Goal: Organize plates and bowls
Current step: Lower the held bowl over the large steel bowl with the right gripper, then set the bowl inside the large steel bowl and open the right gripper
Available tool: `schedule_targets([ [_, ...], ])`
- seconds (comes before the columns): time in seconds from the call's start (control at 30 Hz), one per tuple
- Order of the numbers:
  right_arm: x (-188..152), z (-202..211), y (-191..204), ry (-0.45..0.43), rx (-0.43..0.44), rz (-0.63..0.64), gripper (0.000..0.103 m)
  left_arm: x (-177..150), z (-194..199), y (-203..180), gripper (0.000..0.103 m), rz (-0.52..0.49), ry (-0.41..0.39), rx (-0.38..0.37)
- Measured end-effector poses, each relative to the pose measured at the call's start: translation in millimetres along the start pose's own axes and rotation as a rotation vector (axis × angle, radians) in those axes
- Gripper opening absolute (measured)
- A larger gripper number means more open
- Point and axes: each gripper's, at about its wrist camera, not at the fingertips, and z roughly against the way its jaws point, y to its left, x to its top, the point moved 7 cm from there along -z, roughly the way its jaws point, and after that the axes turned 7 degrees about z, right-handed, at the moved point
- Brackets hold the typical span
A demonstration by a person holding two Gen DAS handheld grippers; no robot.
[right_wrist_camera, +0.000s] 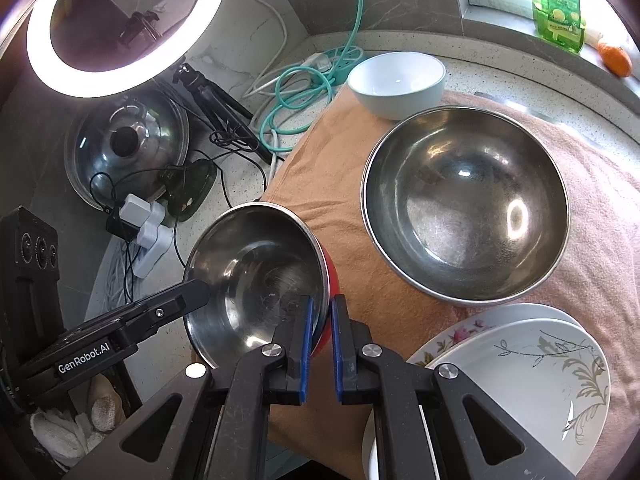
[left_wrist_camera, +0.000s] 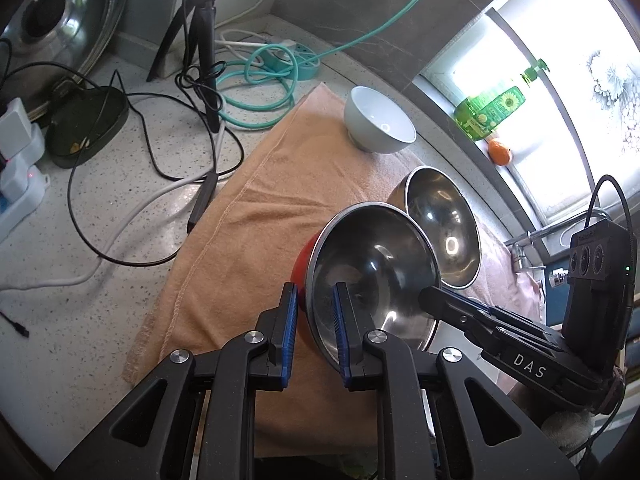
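Note:
A steel bowl with a red outside (left_wrist_camera: 372, 272) (right_wrist_camera: 256, 276) is tilted above the orange towel (left_wrist_camera: 256, 208) (right_wrist_camera: 352, 224). My left gripper (left_wrist_camera: 316, 308) straddles its near rim, one finger inside and one outside. My right gripper (right_wrist_camera: 321, 312) clamps the opposite rim; it shows in the left wrist view (left_wrist_camera: 432, 294). A larger steel bowl (left_wrist_camera: 440, 224) (right_wrist_camera: 464, 204) sits behind on the towel. A white bowl (left_wrist_camera: 378, 120) (right_wrist_camera: 396, 80) stands at the far end. Two stacked floral plates (right_wrist_camera: 520, 364) lie at the near right.
A glass pot lid (left_wrist_camera: 52, 20) (right_wrist_camera: 124, 144), a black tripod (left_wrist_camera: 200, 40), teal cable coils (left_wrist_camera: 260, 80), power strips (left_wrist_camera: 20, 168) and black cables crowd the speckled counter at left. A green bottle (left_wrist_camera: 488, 110) and an orange (left_wrist_camera: 500, 150) sit on the window sill.

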Motion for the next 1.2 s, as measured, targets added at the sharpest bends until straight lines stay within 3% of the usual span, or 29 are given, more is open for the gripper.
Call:
schedule_targets([
  [0.73,27,34,-25,-0.096,-0.029,-0.062,0.008,40,1,-53,0.016,-0.132,-0.034,-0.05],
  [1.2,36,49,-72,-0.142,-0.105,-0.159,0.008,51,-36,-100,0.016,-0.231,0.015,-0.079],
])
